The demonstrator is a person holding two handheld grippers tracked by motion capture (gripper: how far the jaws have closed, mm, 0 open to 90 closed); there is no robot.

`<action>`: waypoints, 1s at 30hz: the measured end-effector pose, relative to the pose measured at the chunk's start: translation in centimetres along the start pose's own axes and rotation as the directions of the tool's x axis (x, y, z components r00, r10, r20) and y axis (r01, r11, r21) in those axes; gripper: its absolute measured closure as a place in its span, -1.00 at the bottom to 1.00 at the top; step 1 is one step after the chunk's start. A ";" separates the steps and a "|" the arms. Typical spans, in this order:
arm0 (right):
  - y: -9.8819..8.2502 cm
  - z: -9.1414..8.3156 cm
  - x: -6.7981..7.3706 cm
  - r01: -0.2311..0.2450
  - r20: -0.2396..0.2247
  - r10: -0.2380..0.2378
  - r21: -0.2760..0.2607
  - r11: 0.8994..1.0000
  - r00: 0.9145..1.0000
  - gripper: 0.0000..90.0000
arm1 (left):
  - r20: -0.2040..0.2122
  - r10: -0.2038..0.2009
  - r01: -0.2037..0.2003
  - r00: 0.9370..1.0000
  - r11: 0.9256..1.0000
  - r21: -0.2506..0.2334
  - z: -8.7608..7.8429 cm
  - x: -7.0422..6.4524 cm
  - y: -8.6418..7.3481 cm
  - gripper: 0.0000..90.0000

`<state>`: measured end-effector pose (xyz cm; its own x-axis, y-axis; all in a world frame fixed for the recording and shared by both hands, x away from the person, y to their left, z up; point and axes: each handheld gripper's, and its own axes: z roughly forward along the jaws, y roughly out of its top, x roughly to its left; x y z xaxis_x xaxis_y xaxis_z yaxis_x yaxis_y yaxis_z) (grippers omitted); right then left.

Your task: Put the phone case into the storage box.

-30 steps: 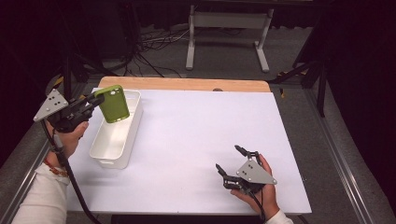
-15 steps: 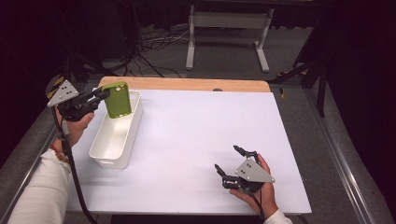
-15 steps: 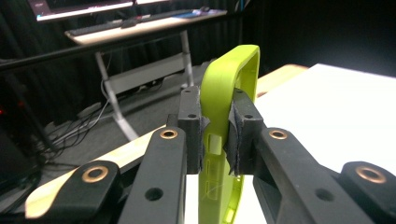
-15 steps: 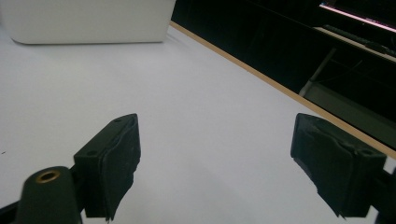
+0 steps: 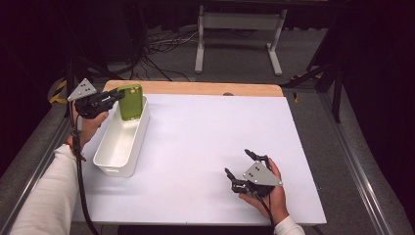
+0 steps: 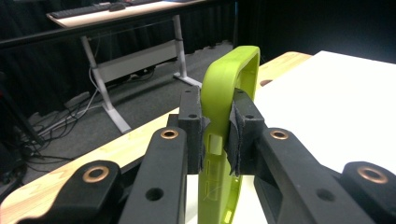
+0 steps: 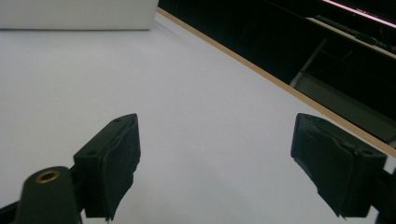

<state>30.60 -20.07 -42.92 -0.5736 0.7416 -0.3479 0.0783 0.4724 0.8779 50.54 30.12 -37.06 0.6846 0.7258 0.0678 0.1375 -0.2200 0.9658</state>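
Phone case (image 5: 130, 101), green, is hanging upright over the white bin's (image 5: 113, 161) 12 o'clock end, left gripper (image 5: 110, 97) fingers clamping its edge; right gripper (image 5: 240, 178) is resting on the worktop (image 5: 205, 142), fingers apart.

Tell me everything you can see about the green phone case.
The phone case is lime green, looks like soft rubbery plastic, with rounded corners and small cutouts along its edge. It appears empty, an open shell. It is held upright in the air over the far end of the white bin, near the table's far left corner. The left gripper is shut on its edge, one pad on each face, and nothing else touches it. In the left gripper view it shows edge-on between the jaws.
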 end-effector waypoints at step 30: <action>0.0 0.7 -0.3 0.030 -0.036 -0.030 0.000 1.000 0.999 -0.62 | -0.047 -0.005 0.010 0.999 0.996 0.093 2.3 1.7 -2.5 0.63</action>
<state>31.32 -19.93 -43.01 -0.6043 0.7097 -0.3621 0.0612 0.4944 0.8671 53.02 30.43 -39.92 0.6492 0.7569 0.0746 0.2101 -0.2727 0.9389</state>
